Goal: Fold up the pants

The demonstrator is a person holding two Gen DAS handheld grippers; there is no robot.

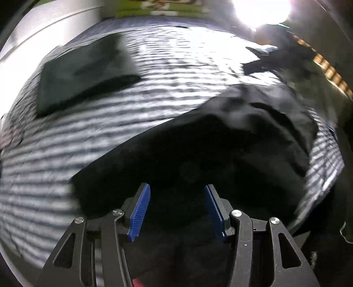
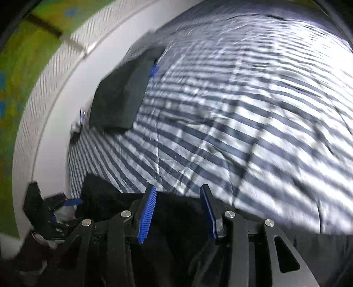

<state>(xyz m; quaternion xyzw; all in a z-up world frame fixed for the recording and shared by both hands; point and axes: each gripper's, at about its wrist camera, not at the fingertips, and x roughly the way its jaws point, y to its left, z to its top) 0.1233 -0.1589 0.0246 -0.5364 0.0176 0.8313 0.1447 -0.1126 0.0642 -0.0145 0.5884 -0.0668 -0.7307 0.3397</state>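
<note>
Pants (image 1: 198, 159) bunch lower frame under our left gripper (image 1: 177, 205) and right gripper (image 2: 178, 207), both jaws spread, gripping nothing; uneven pinches risk skewed fold.

Motion-blurred fisheye views, blown-out lamp glare (image 1: 262, 11) top right, dark curved edges.
</note>
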